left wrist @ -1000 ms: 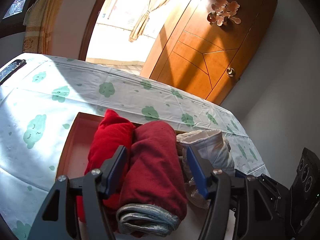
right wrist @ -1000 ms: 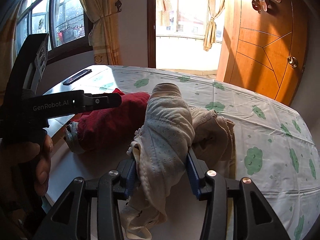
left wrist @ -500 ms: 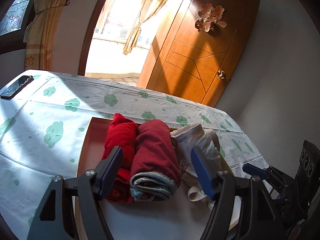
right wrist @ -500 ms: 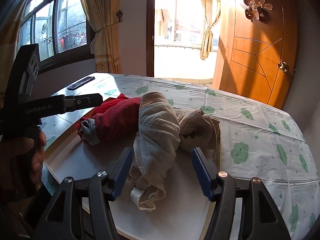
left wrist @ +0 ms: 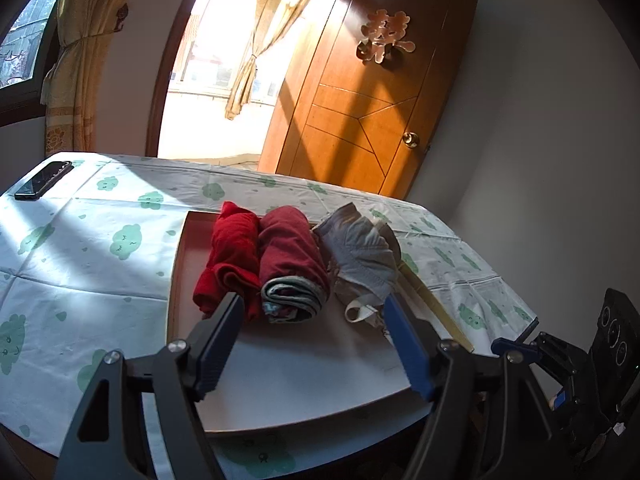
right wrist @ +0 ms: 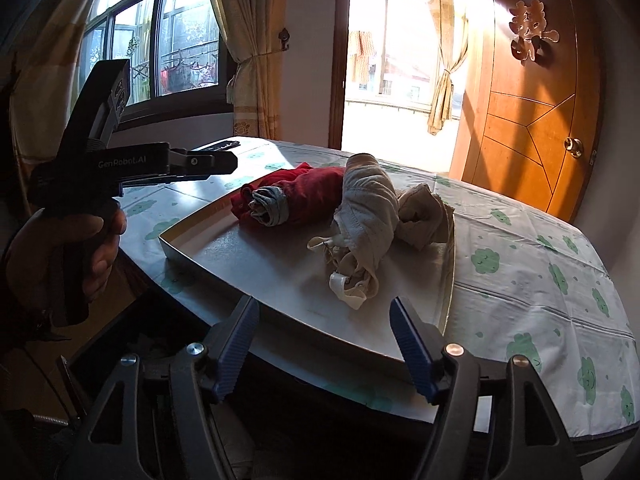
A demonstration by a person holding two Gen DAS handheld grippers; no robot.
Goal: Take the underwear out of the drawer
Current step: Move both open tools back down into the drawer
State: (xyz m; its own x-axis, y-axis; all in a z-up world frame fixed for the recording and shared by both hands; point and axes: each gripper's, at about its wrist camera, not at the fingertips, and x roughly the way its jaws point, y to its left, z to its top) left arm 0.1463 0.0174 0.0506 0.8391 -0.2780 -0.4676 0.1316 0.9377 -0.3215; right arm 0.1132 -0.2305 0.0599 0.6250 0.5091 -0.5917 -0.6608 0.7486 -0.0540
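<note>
Both my tools have just been spreading their jaws: the left tool (left wrist: 312,336) and the right tool (right wrist: 324,336) now gape with nothing between the pads. Ahead of the left tool, the dark red underwear roll (left wrist: 292,264) lies in the shallow drawer (left wrist: 304,376) on the tabletop (left wrist: 80,248). The cream underwear roll (right wrist: 366,216) lies just beyond the right tool's tips.

A phone (left wrist: 43,179) lies on the cloud-print tablecloth (left wrist: 80,240).
</note>
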